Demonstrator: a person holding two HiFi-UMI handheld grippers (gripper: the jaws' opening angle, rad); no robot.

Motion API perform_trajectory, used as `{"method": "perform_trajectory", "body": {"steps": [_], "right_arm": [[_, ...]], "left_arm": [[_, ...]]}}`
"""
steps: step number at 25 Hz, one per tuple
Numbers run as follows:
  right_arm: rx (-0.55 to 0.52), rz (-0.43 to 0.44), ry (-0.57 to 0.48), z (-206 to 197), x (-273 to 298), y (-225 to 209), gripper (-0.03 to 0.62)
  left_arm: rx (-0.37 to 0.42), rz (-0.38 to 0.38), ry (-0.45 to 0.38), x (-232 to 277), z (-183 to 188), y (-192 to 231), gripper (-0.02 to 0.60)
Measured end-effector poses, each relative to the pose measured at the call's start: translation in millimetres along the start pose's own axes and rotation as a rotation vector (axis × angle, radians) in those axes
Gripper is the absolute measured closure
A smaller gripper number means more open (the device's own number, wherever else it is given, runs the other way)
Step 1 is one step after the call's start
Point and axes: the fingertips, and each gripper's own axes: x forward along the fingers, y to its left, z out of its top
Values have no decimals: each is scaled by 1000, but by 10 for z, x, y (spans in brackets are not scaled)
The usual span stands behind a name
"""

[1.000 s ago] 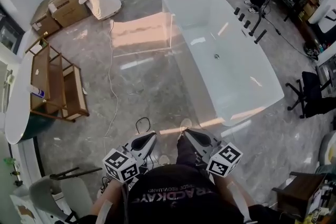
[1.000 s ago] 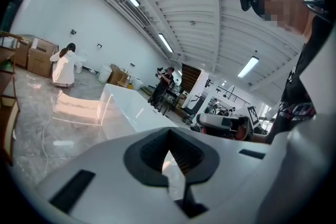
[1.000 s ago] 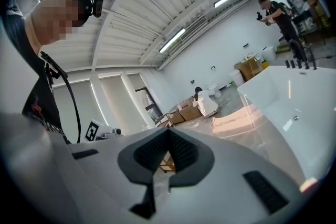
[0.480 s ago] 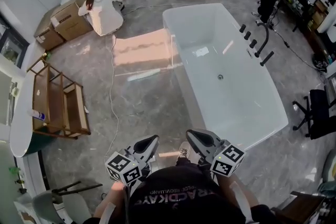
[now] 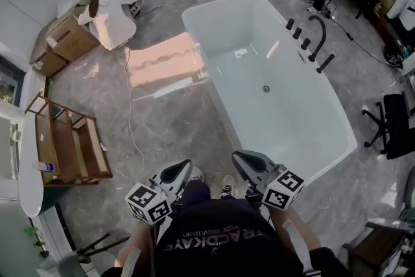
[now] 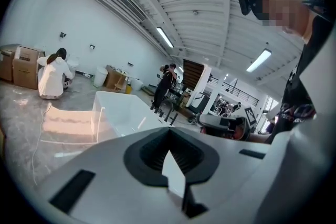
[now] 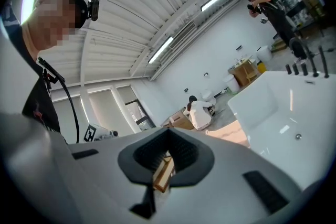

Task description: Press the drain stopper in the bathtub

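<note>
The left tool and right tool are held side by side near the person's body. Each has its jaws drawn together to a thin slit, with nothing between them. The white bathtub lies toward one o'clock, well apart from both. Its drain stopper sits on the tub floor, untouched.

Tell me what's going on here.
A person stands on the grey floor just short of the white bathtub, holding the left tongs and right tongs close to the body. Both are shut and empty. The drain stopper on the tub's bottom is untouched, well ahead of both tongs. Another person crouches by cardboard boxes.
</note>
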Motion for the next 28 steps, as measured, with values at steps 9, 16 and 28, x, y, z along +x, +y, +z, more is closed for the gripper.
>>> {"method": "perform_trajectory", "body": {"steps": [9, 16, 28], "right_arm": [[26, -204, -94, 206, 400, -614, 583], [58, -402, -210, 383, 1042, -770, 583], [114, -575, -313, 410, 1499, -917, 583]], "left_arm": [[27, -175, 84, 640, 326, 716, 579], [102, -372, 194, 919, 716, 1417, 579], [122, -522, 318, 1239, 929, 2021, 578]]}}
